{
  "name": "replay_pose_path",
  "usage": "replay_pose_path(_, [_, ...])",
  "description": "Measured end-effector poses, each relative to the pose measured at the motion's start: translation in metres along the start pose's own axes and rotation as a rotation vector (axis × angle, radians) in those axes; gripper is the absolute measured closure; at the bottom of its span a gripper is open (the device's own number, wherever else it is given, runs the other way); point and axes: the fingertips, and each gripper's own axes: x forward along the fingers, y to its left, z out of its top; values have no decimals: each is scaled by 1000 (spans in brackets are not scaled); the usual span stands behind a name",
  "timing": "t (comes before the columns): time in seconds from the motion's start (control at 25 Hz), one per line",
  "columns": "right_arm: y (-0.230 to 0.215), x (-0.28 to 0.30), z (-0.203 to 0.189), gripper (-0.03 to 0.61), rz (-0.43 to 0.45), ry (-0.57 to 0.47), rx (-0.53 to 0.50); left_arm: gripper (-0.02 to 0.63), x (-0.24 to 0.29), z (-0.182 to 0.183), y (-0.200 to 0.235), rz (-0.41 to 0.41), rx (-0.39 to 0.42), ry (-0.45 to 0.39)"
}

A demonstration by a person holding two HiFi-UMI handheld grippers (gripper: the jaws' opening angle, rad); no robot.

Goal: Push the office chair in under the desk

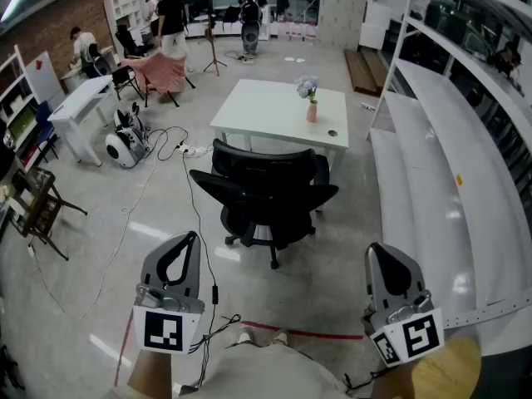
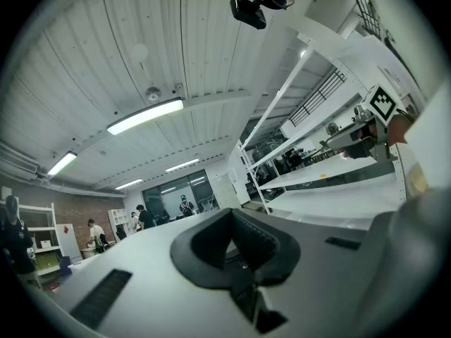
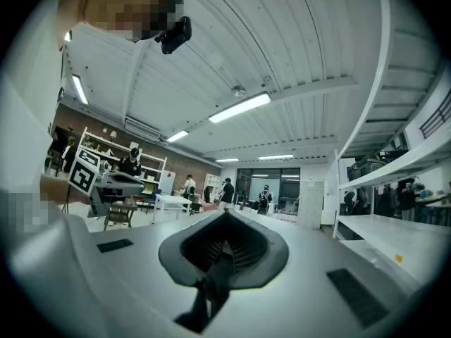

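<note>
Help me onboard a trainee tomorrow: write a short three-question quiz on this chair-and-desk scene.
1. True or false: the office chair is already fully under the white desk.
2. What stands on the desk? A) a vase with flowers B) a laptop C) a stack of books
3. Are the jaws of the left gripper and the right gripper open or shut?

Key
1. False: its seat and base stand out in front of the desk.
2. A
3. Shut, both with nothing between them.
</note>
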Motion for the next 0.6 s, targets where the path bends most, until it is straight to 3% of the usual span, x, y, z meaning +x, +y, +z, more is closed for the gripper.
replay_pose_path(0.28, [-16, 5, -13, 572, 16, 15, -2, 606, 14, 0, -11, 4, 16, 14])
replay_pose_path(0.6, [-12, 6, -32, 566, 131, 23, -8, 606, 17, -2, -26, 34, 38, 26])
